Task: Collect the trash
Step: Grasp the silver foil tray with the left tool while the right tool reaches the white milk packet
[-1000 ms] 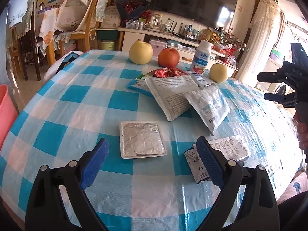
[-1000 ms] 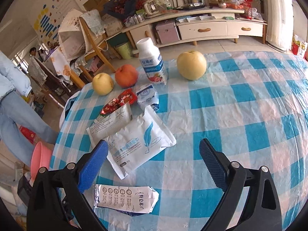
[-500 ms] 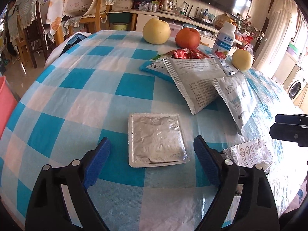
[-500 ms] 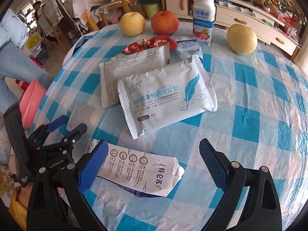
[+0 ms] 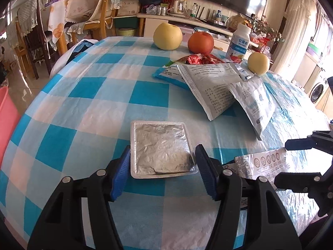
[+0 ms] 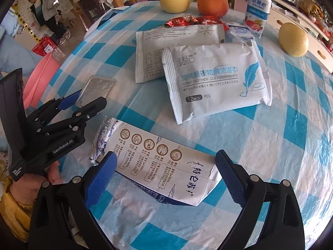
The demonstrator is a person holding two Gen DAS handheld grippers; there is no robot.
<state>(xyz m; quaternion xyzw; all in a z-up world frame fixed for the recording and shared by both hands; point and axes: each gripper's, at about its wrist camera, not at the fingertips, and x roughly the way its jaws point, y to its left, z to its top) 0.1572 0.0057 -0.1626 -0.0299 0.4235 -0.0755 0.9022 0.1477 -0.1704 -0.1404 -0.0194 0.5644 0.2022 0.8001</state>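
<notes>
Here my left gripper (image 5: 161,167) is closing around the foil tray (image 5: 160,148), which lies flat near the tablecloth's (image 5: 83,104) near edge; a second ago its jaws stood wide, now the pads flank the tray's sides without clearly pressing. My right gripper (image 6: 166,176), jaws spread, has come down over the flattened carton (image 6: 160,173) beside it. I judge both pieces of trash are about to be lifted.

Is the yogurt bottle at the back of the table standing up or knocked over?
Upright: the yogurt bottle stands on its base, white cap on top.
</notes>
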